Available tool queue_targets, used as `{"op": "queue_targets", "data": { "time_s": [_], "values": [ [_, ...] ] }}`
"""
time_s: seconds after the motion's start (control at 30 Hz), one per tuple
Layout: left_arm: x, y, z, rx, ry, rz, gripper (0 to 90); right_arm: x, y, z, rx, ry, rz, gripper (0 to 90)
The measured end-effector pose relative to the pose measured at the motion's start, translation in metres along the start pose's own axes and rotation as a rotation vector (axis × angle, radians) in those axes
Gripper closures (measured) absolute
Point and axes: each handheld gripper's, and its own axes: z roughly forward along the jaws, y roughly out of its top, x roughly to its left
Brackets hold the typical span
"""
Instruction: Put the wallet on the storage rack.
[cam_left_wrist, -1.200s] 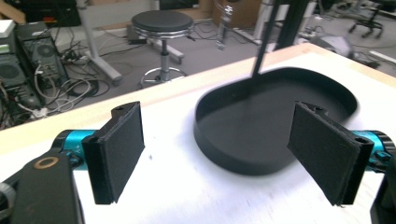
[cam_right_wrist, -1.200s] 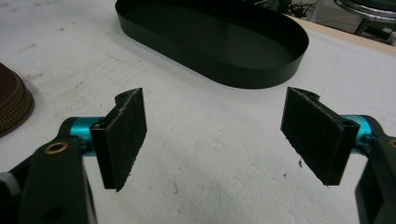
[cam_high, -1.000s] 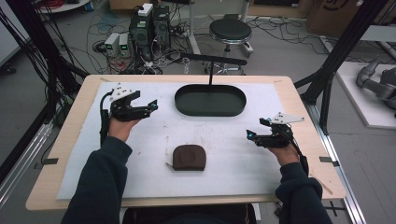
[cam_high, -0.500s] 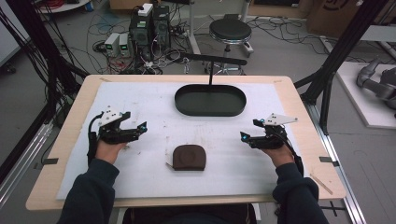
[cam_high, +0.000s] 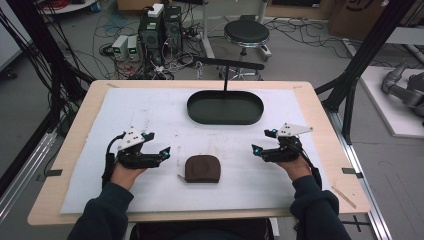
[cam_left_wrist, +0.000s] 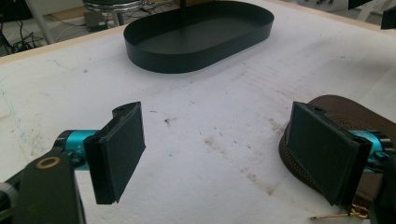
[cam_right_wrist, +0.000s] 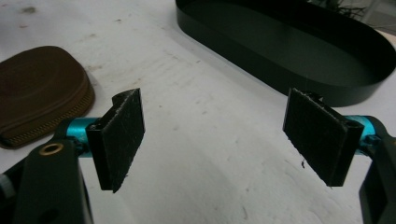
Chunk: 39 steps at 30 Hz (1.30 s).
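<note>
Both grippers' fingers (cam_left_wrist: 122, 151) gape apart, empty — left's right finger partly hides the brown pouch (cam_left_wrist: 348, 119).

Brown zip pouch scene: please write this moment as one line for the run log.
left gripper: open, beside brown zip pouch, not touching | right gripper: open, apart from pouch | black oval tray: empty | pouch: flat on white mat

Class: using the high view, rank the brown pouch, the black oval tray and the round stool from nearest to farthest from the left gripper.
From the left gripper:
1. Brown pouch, just to its right.
2. Black oval tray, farther back on the table.
3. Round stool, on the floor beyond the table.
</note>
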Motion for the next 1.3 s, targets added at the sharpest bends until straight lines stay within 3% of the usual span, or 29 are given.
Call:
{"op": "queue_targets", "data": {
  "time_s": [0.13,0.27,0.4,0.5,0.7,0.8,0.83,1.0,1.2,1.3],
  "values": [
    [0.0,-0.003,0.003,0.008,-0.033,-0.022,19.2,0.004,0.003,0.007,0.008,0.031,-0.015,21.1],
    [-0.008,-0.006,0.01,0.039,-0.081,-0.011,20.0,0.007,0.004,0.012,0.011,0.06,-0.011,21.1],
    [-0.017,-0.007,0.019,0.078,-0.102,0.011,20.0,0.016,0.007,0.017,0.02,0.094,-0.036,21.1],
    [-0.022,-0.009,0.027,0.122,-0.11,0.03,20.0,0.02,0.009,0.023,0.024,0.104,-0.036,21.1],
    [-0.032,-0.012,0.042,0.196,-0.218,0.034,20.1,0.02,0.009,0.023,0.029,0.106,-0.038,21.1],
    [-0.036,-0.013,0.049,0.242,-0.233,0.042,26.3,0.019,0.008,0.024,0.03,0.106,-0.038,21.1],
    [-0.036,-0.012,0.051,0.242,-0.223,0.029,26.5,0.019,0.008,0.024,0.031,0.103,-0.041,21.1],
    [-0.036,-0.007,0.061,0.25,-0.172,0.043,26.5,0.019,0.008,0.023,0.029,0.098,-0.037,21.2],
    [-0.038,0.006,0.085,0.241,-0.092,0.048,26.4,0.018,0.008,0.023,0.031,0.085,-0.033,21.2],
    [-0.035,0.01,0.083,0.197,-0.093,0.01,30.9,0.017,0.008,0.023,0.033,0.083,-0.03,21.2]
  ]
}}
